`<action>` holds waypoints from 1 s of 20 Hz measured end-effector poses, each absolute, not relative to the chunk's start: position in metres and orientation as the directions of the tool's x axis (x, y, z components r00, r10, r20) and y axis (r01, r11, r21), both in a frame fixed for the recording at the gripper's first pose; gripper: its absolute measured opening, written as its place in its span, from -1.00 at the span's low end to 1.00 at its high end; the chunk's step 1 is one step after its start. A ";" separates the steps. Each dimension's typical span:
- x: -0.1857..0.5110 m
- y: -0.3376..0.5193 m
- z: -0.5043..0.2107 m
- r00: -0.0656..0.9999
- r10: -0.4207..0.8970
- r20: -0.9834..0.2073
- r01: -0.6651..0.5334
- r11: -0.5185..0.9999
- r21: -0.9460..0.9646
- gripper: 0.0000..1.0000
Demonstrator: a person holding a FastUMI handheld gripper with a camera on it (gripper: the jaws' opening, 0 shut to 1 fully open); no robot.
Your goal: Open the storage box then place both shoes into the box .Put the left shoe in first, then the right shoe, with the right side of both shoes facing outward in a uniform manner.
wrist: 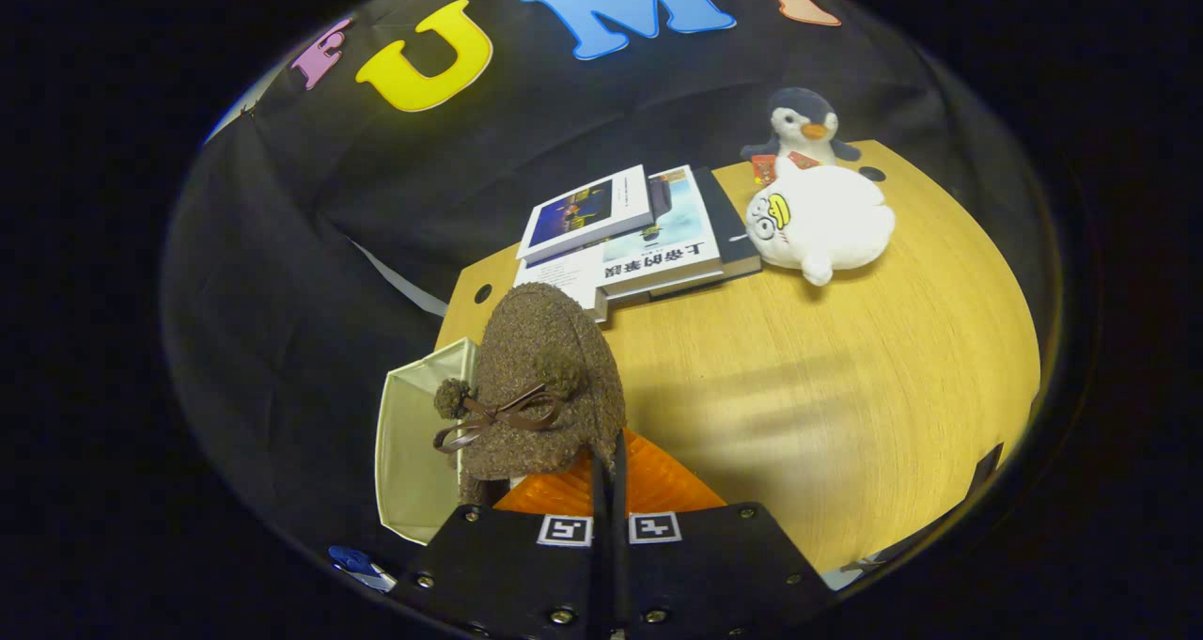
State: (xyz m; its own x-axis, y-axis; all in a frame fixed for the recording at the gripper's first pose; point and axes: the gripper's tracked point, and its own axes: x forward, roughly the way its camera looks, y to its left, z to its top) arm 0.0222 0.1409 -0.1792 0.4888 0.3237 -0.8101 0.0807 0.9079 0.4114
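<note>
The brown fuzzy shoe point(540, 377) is hanging just ahead of the tongs point(609, 471), raised above the near left corner of the bench point(846, 386). Its long axis is running away from the tongs, with the rounded end pointing far, toward the stack of books point(639, 231). A brown bow with pompoms point(493, 414) is sitting on the surface facing the camera. The tongs are standing almost fully closed, with the fingers pressed nearly together on a thin near edge of the shoe.

The pale storage box point(414, 452) is lying just left of the shoe, at the bench's left edge, its flat panel facing up. An orange ribbed surface point(648, 485) is showing directly beneath the shoe and tongs.

To the right, a broad stretch of bare bench is offering open room out to the right edge. At the far side, the books are lying flat, with a white plush toy point(822, 222) to their right and a penguin plush point(801, 128) behind it.
</note>
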 end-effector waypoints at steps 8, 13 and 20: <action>0.043 0.239 -0.162 0.481 0.403 -0.779 -0.028 0.895 0.445 -1.00; 0.037 0.288 -0.182 0.430 0.424 -0.797 -0.073 0.896 0.438 -1.00; 0.022 0.305 -0.218 0.404 0.357 -0.842 -0.086 0.931 0.354 -0.81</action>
State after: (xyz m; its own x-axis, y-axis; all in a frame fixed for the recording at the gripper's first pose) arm 0.0224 0.3054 -0.2185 0.4039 0.3571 -0.8422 -0.0858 0.9314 0.3538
